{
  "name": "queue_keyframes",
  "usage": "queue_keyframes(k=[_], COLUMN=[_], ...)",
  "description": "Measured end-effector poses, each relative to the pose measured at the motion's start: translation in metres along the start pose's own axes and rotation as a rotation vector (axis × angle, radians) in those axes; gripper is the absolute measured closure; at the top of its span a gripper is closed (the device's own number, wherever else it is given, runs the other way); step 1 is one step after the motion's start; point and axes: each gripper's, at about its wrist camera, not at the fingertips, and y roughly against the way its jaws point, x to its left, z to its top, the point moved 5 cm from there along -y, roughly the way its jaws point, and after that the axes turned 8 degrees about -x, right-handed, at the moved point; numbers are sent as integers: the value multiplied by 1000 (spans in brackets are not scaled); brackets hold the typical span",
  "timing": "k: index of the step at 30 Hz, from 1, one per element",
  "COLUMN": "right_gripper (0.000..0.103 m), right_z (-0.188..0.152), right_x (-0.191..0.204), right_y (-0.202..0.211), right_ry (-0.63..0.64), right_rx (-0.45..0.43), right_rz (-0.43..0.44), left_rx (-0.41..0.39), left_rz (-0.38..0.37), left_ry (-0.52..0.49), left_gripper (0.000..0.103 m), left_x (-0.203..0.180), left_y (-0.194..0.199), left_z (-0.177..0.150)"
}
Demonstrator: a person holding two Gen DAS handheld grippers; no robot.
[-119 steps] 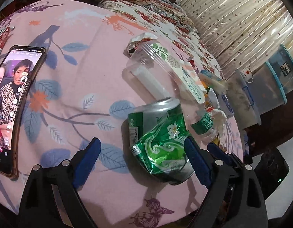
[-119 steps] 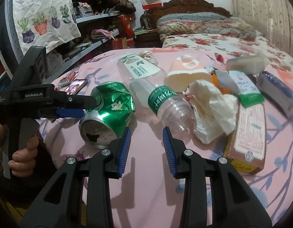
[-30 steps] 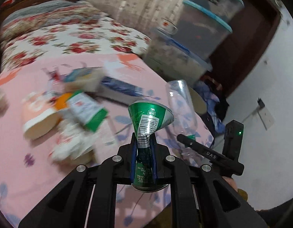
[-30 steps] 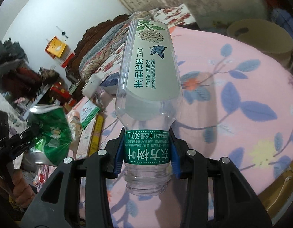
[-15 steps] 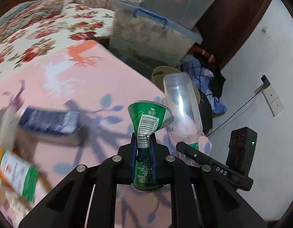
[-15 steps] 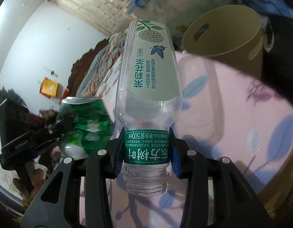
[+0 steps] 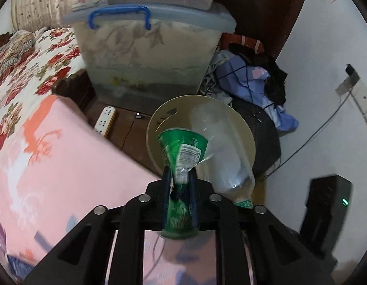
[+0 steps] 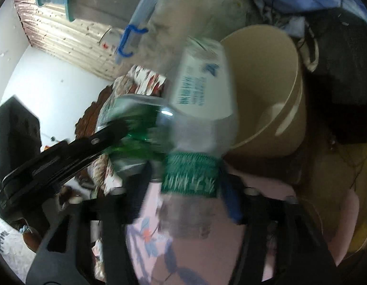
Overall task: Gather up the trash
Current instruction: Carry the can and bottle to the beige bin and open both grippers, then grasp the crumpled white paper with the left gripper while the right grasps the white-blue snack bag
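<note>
the left gripper [image 7: 180, 182] has its jaws just easing apart, the crushed green can [image 7: 183, 152] between the blue pads and, as far as the blur lets me judge, no longer firmly pinched. it hangs over the beige bin [image 7: 157, 128], whose mouth sits at twelve o'clock from the can. the right gripper [image 8: 185, 187] has also just been opening; its pads stand off the clear bottle [image 8: 200, 95], which tilts toward the bin at two o'clock.

risk: both pieces drop together and look to be touching, so one could knock the other onto the bin's rim or the floor. the bottle could also catch the pink bedcover [image 7: 64, 166].

writing: a barcode on the can; the bottle's green band carries chinese characters, too blurred to read.
</note>
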Motion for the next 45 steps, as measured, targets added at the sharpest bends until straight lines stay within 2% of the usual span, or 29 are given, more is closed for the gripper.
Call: queue_keyframes(k=[1,2,3,6,12,16,19,21,25,27,30,32,34,36,40,43,45], right_gripper=[34,34,34,34,34,34,34,34,34,34,34,34,34,28,16,8,7], right_z=[2,3,5,4,-11,-29,-45,-56,-80,-93,-110,-120,-135,-153,-191,-223,-240], right_x=[2,3,1,-5,1,21,42,55,84,98,121,136,162,193,251,290,308], right_y=[1,2,3,15,38,47,48,46,37,30,21,16,7,-6,-41,-77,-100], right_ry=[2,14,26,50,84,141,194,223,287,323,381,413,479,581,793,923,1015], right_rx=[-13,-27,-41,-85,-161,-189,-168,-147,-96,-67,-37,-12,27,81,205,330,374], right_rz=[-4,-10,-15,-32,-34,-18,7,25,57,69,86,103,131,160,220,276,262], left_rx=[10,17,16,-19,-58,-93,-122,-138,-172,-194,-202,-190,-162,-126,-69,-22,-44], left_rz=[5,17,27,33,29,-8,-44,-39,65,227,466,704,818,847,758,718,685], left_ry=[0,0,0,-8,-2,30,46,47,111,199,351,475,587,675,859,893,905], left_gripper=[73,58,48,47,44,44,42,39,35,27,23,17,14,12,9,9,9], left_x=[-3,-4,-6,-9,-5,4,20,33,106,170,257,324,378,411,460,470,467], left_y=[-9,-16,-18,-13,28,74,121,149,223,268,322,361,383,388,363,341,334], left_z=[3,5,6,8,-7,-25,-51,-69,-114,-142,-184,-226,-271,-301,-351,-364,-365])
